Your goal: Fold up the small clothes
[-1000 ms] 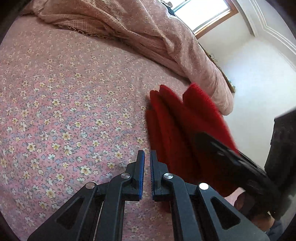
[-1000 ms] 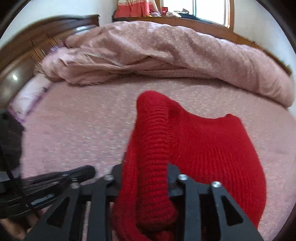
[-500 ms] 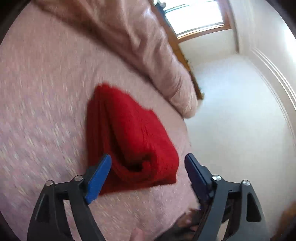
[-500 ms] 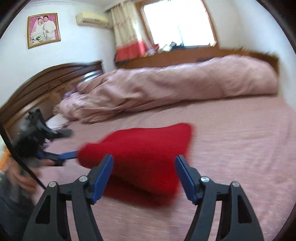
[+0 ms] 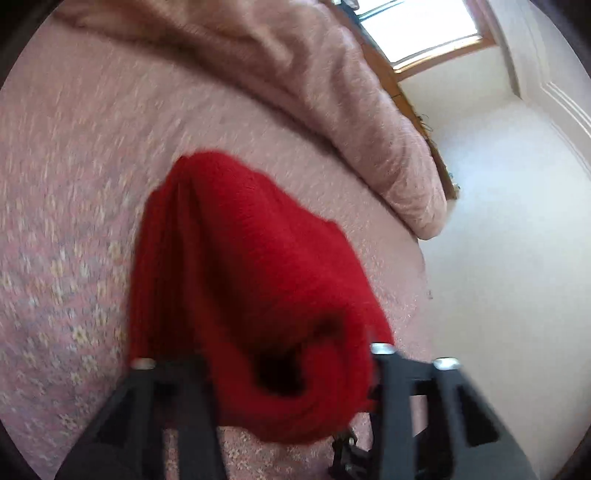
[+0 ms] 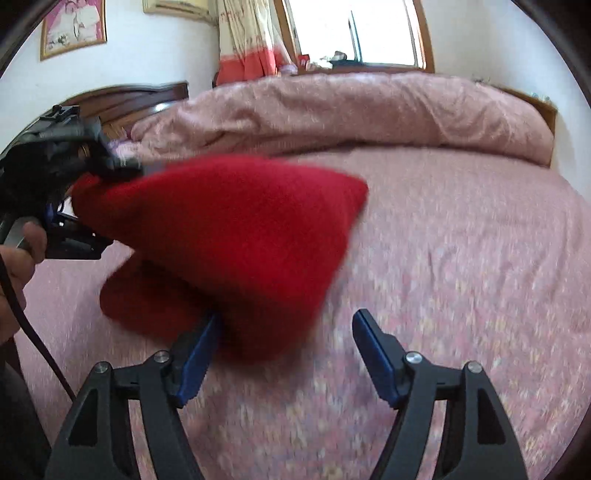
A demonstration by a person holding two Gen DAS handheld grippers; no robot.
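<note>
A second ago the red knitted garment [image 5: 240, 280] was bunched between the right gripper's [image 6: 286, 339] fingers while the left gripper [image 5: 291, 369] was shut beside it, holding nothing. Now the roles are swapped. The right gripper's jaws are spread wide and nothing is pressed between them; only the garment's lower corner is seen against the left blue pad [image 6: 199, 350], the other pad standing clear over the bedsheet [image 6: 461, 258]. The left gripper's jaws are closing, and the rolled end of the folded knit is found between them, filling the gap; the pads themselves are hidden by the wool, so actual pressing cannot be confirmed, though in the right wrist view that end is lifted off the bed at the left gripper while the far part rests on the sheet.

The handover is judged to mean that folding proper is finished or nearly so, and that the bundle is being taken up for moving or setting aside.

The work is done on a bed covered with a pink flowered sheet. A rumpled pink quilt [image 6: 351, 110] is heaped along the far side, a dark wooden headboard [image 6: 125, 99] is seen behind it, and a bright window [image 6: 354, 33] with a red-and-cream curtain [image 6: 247, 40] and a framed picture [image 6: 74, 29] are set in white walls
</note>
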